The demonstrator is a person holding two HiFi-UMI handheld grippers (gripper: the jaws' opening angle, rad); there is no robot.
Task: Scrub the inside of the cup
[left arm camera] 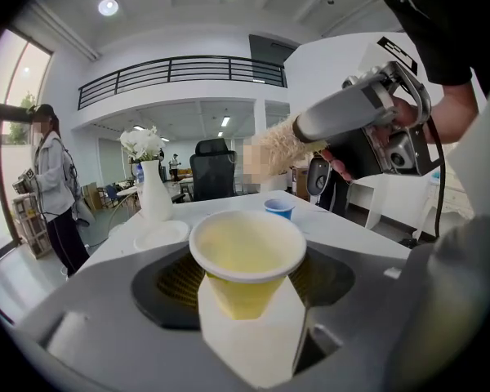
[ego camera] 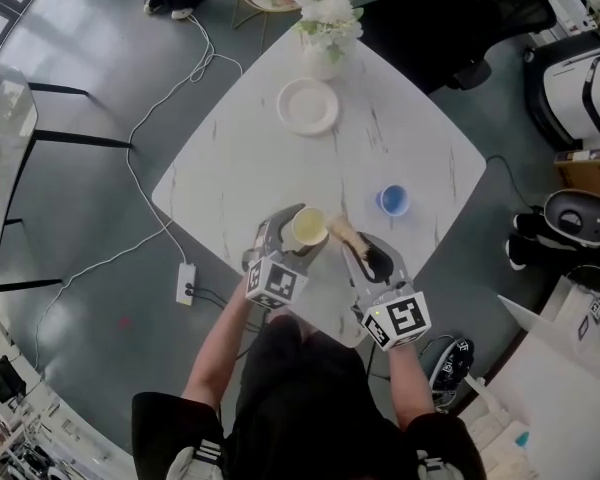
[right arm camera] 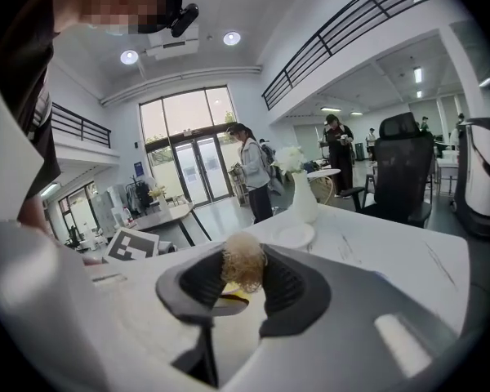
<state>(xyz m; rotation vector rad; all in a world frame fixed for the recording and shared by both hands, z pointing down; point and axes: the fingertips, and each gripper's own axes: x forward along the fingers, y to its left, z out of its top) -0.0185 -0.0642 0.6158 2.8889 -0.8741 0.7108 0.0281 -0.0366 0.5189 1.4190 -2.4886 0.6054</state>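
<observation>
With left tool pinching yellow cup, hold steady; swing scrubber, pinched in right tool, above cup, then plunge inside, twisting.

I wear a black short-sleeved top with white stripes by each shoulder. My left gripper and right gripper are grey shells with black ribbed pads. Each carries a white cube of black square markers at the end farthest from the table centre.
</observation>
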